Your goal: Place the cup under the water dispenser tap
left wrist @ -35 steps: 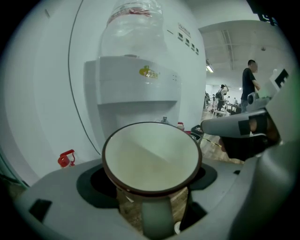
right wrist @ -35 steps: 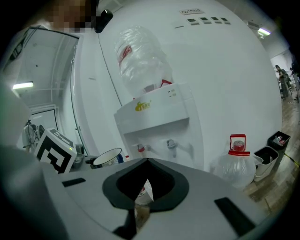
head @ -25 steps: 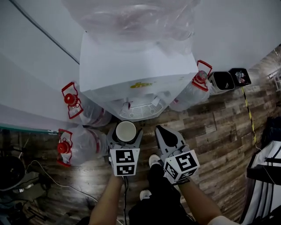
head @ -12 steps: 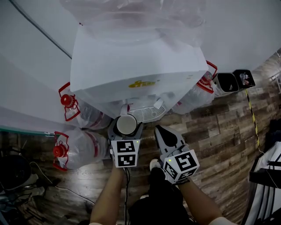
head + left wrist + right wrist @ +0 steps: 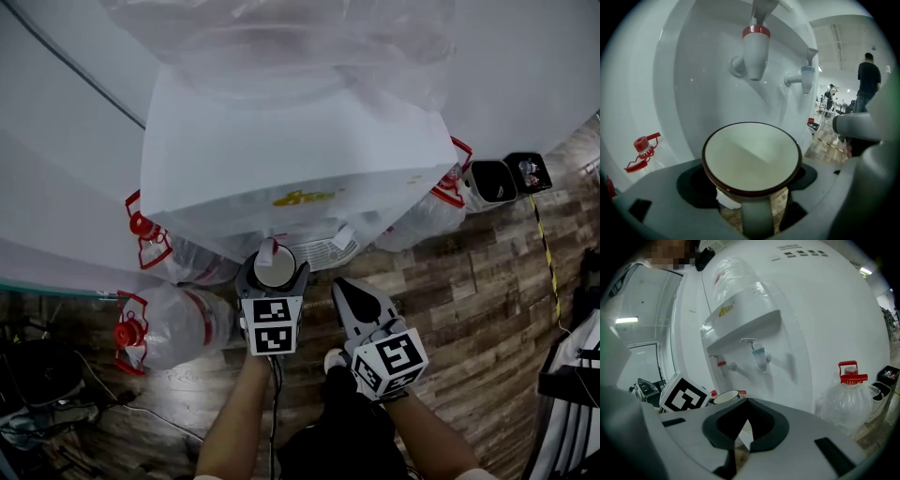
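A cream cup with a brown rim [image 5: 752, 157] sits upright between the jaws of my left gripper [image 5: 752, 187], which is shut on it. The red tap [image 5: 755, 44] of the white water dispenser [image 5: 291, 159] hangs just above and slightly beyond the cup's rim. The blue tap [image 5: 806, 77] is to its right. From the head view the cup [image 5: 275, 267] is at the dispenser's front, touching the red tap [image 5: 266, 251] in the picture. My right gripper [image 5: 352, 292] is shut and holds nothing, just right of the left one. The right gripper view shows the cup [image 5: 726, 396] below both taps.
Water jugs with red caps [image 5: 141, 333] [image 5: 150, 239] lie left of the dispenser, another [image 5: 441, 202] stands at its right. Two small black bins [image 5: 492, 180] stand farther right on the wood floor [image 5: 469, 300]. People stand far off in the room [image 5: 868, 79].
Both grippers and the head have moved closer to the dispenser. The cup has gone forward from the floor side to under the red tap.
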The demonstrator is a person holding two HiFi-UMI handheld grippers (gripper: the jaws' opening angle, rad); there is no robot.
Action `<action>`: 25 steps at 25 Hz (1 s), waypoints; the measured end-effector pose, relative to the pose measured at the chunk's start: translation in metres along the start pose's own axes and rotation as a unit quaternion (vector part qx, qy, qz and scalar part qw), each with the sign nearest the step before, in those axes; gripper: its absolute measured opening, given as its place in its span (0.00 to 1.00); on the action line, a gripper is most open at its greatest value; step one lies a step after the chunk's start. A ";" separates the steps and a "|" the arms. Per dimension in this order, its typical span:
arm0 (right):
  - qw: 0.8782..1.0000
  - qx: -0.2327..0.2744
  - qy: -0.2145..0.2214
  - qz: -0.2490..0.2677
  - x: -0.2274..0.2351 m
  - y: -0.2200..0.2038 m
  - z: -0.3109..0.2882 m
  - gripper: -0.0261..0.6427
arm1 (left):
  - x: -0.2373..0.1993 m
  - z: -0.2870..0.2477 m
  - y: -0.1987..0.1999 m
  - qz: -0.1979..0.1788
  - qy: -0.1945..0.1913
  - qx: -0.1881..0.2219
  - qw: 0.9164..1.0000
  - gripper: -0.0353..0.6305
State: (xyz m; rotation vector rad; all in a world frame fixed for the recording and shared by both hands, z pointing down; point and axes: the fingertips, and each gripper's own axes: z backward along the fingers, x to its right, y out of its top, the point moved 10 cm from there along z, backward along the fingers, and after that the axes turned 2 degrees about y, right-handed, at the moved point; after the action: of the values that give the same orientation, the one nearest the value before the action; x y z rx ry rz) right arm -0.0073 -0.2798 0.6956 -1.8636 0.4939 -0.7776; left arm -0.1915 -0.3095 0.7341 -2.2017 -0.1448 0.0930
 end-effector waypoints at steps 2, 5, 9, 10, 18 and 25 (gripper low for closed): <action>1.000 -0.001 0.001 -0.004 0.002 -0.002 -0.002 0.07 | 0.000 -0.005 -0.001 0.001 0.003 -0.002 1.000 0.72; 1.000 -0.003 0.002 -0.007 0.006 -0.005 -0.005 0.07 | -0.001 -0.012 -0.003 0.000 0.007 -0.006 1.000 0.72; 1.000 -0.006 0.007 -0.003 0.010 -0.006 -0.009 0.07 | -0.002 -0.019 -0.004 -0.005 0.010 -0.004 1.000 0.72; 1.000 -0.007 0.008 -0.003 0.011 -0.006 -0.010 0.07 | -0.002 -0.021 -0.005 -0.005 0.010 -0.006 1.000 0.72; 1.000 -0.012 0.012 -0.004 0.016 -0.008 -0.014 0.07 | -0.001 -0.033 -0.015 -0.007 0.019 -0.008 1.000 0.72; 1.000 -0.016 0.011 -0.011 0.016 -0.013 -0.016 0.07 | 0.000 -0.035 -0.016 -0.001 0.025 0.015 1.000 0.72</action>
State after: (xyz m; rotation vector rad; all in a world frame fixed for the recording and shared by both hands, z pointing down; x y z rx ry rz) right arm -0.0071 -0.2954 0.7165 -1.8950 0.5033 -0.8089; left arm -0.1888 -0.3281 0.7684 -2.1714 -0.1184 0.0390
